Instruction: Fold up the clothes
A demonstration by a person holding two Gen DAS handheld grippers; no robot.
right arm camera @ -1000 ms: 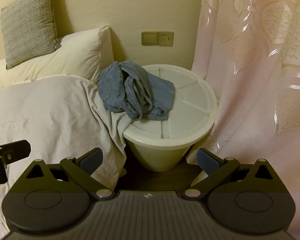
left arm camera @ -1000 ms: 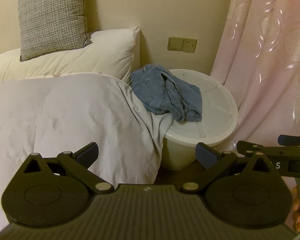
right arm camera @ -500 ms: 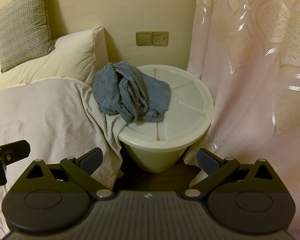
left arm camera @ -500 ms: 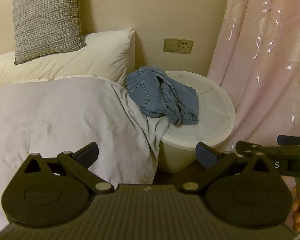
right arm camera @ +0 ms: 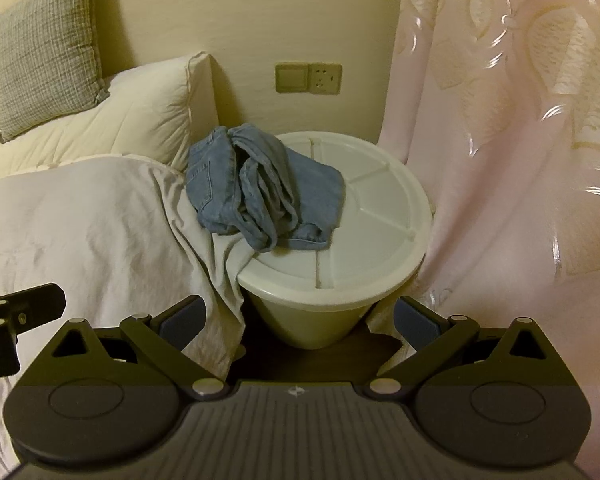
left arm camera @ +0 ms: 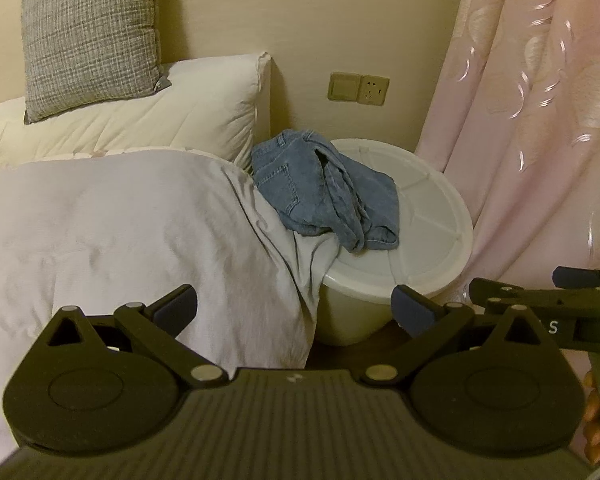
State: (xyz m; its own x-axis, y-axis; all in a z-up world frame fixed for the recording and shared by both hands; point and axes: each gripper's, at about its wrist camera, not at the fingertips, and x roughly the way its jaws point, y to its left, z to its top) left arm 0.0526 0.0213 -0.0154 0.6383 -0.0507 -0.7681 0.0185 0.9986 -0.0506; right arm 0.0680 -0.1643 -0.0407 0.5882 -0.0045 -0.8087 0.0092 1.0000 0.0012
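Left tongs (left arm camera: 295, 306) wide apart, right tongs (right arm camera: 299, 318) likewise, level, short of jeans (right arm camera: 260, 192)

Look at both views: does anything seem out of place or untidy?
Yes. The jeans lie crumpled in a heap, partly on the round white lid of a tub and partly on the bed's grey duvet, whose corner also hangs over the lid's edge. Nothing looks spilled or damaged.

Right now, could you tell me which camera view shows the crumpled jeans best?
The right wrist view: the jeans sit nearer the frame's centre, their bunched folds facing the camera on the white bin lid. The left wrist view shows them too, revealing more of the back pocket.
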